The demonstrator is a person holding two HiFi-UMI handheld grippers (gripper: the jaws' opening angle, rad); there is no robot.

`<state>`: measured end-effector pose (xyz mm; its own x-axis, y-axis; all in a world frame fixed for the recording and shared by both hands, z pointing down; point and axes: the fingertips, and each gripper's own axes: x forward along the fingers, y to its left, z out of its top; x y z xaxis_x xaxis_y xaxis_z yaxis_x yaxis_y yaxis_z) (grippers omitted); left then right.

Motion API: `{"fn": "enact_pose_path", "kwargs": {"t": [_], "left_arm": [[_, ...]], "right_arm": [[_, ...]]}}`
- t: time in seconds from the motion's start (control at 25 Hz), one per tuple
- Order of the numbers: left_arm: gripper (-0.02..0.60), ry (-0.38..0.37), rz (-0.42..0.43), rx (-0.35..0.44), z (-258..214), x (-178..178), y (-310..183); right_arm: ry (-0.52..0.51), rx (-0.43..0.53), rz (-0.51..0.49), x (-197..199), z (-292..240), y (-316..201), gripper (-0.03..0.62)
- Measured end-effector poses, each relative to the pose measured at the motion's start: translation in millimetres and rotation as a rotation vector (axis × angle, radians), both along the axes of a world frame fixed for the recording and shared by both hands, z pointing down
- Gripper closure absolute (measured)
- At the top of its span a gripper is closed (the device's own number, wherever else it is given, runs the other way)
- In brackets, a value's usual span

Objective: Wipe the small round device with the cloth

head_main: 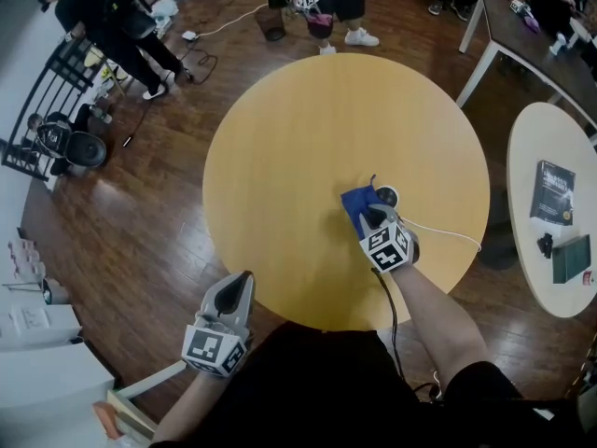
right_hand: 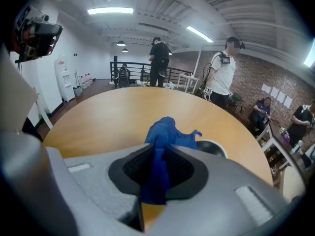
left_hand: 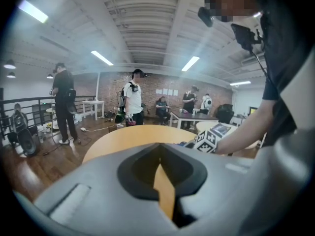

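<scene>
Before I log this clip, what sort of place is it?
Probably a shared lab or studio workspace: a brick back wall, cables across the wood floor beyond the round table, and another person wearing a head camera.

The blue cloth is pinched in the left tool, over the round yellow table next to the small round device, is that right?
Not quite. The blue cloth is pinched in the right tool, not the left tool, which has nothing in it. The right gripper view shows the cloth between its jaws, over the round yellow table next to the small round device.
</scene>
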<state>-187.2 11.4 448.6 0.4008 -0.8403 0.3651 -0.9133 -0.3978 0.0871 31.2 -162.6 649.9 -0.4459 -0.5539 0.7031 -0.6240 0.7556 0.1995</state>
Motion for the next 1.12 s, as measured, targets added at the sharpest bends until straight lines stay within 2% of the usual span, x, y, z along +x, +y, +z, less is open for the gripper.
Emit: {"fn": "enact_pose_path", "kwargs": {"t": [0.12,0.24,0.32,0.44,0.56,0.64,0.72,0.8,0.92,1.0,1.12], "left_arm": [[0.578,-0.007,0.010,-0.007,0.1,0.5,2.6],[0.578,-0.010,0.007,-0.006,-0.2,-1.3,4.8],[0.578,-0.009,0.004,-0.004,-0.6,-1.8,5.3],[0.578,-0.005,0.003,0.006,-2.2,-2.4,5.2],[0.578,0.003,-0.008,0.007,-1.2,-6.5,2.6],[0.578,0.009,-0.018,0.010,-0.6,-8.2,0.6],[0.578,0.008,-0.017,0.014,-1.4,-8.2,-0.1],[0.578,-0.001,-0.009,0.010,-2.3,-7.9,-1.0],[0.578,-0.008,-0.012,0.010,-4.3,-11.3,-2.7],[0.578,-0.013,-0.014,0.010,-4.7,-13.2,-1.9],[0.578,-0.011,-0.022,0.013,-3.8,-13.9,-0.5]], "right_arm": [[-0.012,-0.064,0.047,10.4,15.4,7.9,0.528],[-0.050,-0.160,0.138,28.3,36.3,16.7,0.528],[-0.062,-0.186,0.153,36.0,42.2,22.7,0.528],[-0.103,-0.100,0.065,24.4,17.5,29.2,0.528],[-0.139,0.099,-0.018,6.3,-36.7,19.1,0.528],[-0.105,0.219,-0.031,3.6,-64.3,3.9,0.528],[-0.048,0.286,-0.018,6.4,-77.4,-15.2,0.528],[-0.014,0.280,0.025,12.4,-77.8,-34.5,0.528],[0.022,0.198,0.086,21.5,-61.7,-50.9,0.528],[0.039,0.159,0.117,28.1,-50.5,-51.7,0.528],[0.029,0.156,0.149,36.0,-46.7,-45.6,0.528]]}}
